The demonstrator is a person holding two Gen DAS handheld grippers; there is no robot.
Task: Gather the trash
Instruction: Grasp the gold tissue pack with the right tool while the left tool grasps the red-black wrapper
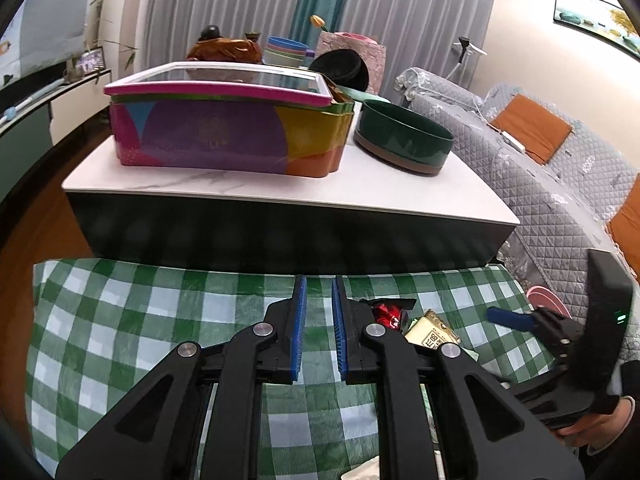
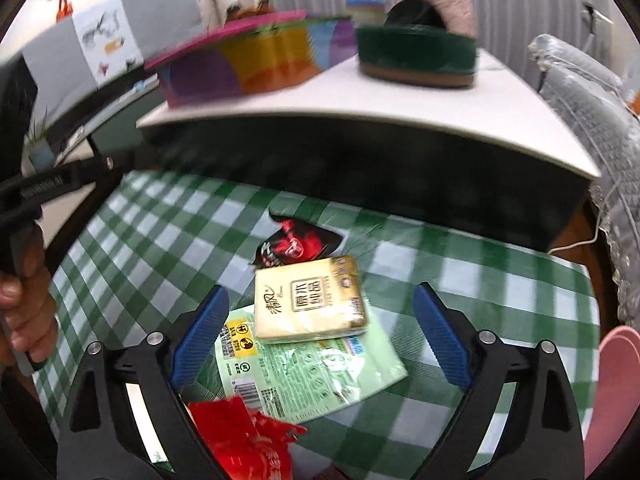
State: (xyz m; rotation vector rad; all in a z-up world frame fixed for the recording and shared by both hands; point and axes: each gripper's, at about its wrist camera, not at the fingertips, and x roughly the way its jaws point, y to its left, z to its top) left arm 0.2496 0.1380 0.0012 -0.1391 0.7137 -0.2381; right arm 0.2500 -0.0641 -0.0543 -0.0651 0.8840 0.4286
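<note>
Green-checked cloth, litter ahead

We hold the right gripper point(image 2: 320, 336) spread wide above the yellow tissue pack point(image 2: 310, 304), which lies on a green wrapper point(image 2: 320, 380) near the middle of the checked cloth point(image 2: 500, 300). We should straddle the pack squarely before squeezing (red wrappers crowd it). The left gripper point(image 1: 319, 328) is nearly closed on nothing.

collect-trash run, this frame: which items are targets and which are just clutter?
Job:
- yellow tissue pack, between the open right tongs
- pale green wrapper under it
- red-black wrapper
- crumpled red wrapper

Clutter:
- multicoloured box on the white table
- green round container
- stacked bowls
- checked cloth
- sofa
</note>
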